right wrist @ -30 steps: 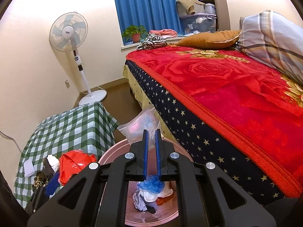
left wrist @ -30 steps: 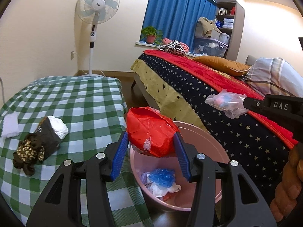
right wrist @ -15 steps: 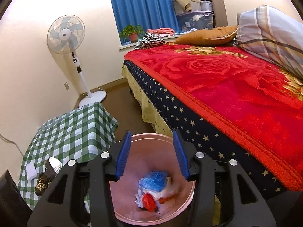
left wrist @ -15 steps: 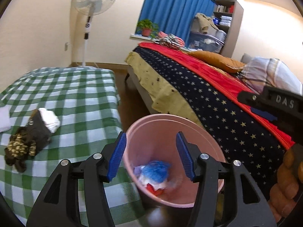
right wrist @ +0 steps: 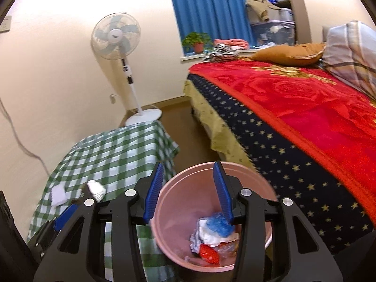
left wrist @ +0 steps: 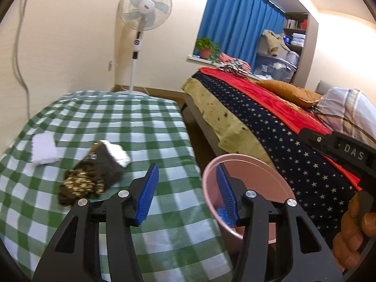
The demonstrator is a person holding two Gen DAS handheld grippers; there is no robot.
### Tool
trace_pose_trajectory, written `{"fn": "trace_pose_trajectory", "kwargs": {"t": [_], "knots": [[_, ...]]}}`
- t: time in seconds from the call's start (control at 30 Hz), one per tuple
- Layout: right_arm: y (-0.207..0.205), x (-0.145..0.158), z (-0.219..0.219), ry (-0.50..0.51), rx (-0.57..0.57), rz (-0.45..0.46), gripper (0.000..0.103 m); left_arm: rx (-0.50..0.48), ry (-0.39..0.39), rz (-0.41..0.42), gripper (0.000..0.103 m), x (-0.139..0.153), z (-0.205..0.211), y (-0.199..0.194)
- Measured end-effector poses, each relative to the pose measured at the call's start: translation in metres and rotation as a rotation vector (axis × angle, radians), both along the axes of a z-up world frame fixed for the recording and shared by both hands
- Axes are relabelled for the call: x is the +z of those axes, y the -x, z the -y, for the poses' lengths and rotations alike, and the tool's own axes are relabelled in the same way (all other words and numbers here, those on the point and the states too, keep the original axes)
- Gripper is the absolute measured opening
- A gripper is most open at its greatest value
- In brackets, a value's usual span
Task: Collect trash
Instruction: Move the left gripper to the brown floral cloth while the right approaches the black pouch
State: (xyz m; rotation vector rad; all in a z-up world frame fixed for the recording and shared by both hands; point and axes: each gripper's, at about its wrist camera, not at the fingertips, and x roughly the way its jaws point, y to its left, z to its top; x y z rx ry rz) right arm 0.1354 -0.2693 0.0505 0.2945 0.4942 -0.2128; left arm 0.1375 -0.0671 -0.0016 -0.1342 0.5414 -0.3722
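Trash (right wrist: 212, 239) lies in pink bin (right wrist: 178, 253) below right gripper's (right wrist: 188, 191) spread fingers (right wrist: 222, 189).

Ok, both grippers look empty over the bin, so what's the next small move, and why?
Probably swing the left gripper left toward the brown wrapper on the checked table. Both it and the right gripper are open and empty, the pink bin already holds trash, and the wrapper lies nearest its fingers.

Both tongs (left wrist: 186, 189) (right wrist: 189, 188) agape, empty.
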Motion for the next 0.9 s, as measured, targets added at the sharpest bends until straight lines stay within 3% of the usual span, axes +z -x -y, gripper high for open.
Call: {"fn": "trace_pose_trajectory", "kwargs": {"t": [0.4, 0.7, 0.9], "knots": [[-0.015, -0.004, -0.042, -0.030, 0.111, 0.007, 0.042, 0.171, -0.018, -0.034, 0.050, -0.009, -0.055, -0.005], [-0.038, -0.021, -0.071, -0.059, 0.187, -0.011, 0.042, 0.368, -0.016, -0.136, 0.051, -0.036, -0.105, -0.020], [-0.055, -0.034, -0.082, -0.085, 0.216, -0.032, 0.042, 0.397, -0.006, -0.182, 0.056, -0.051, -0.115, -0.029]]}}
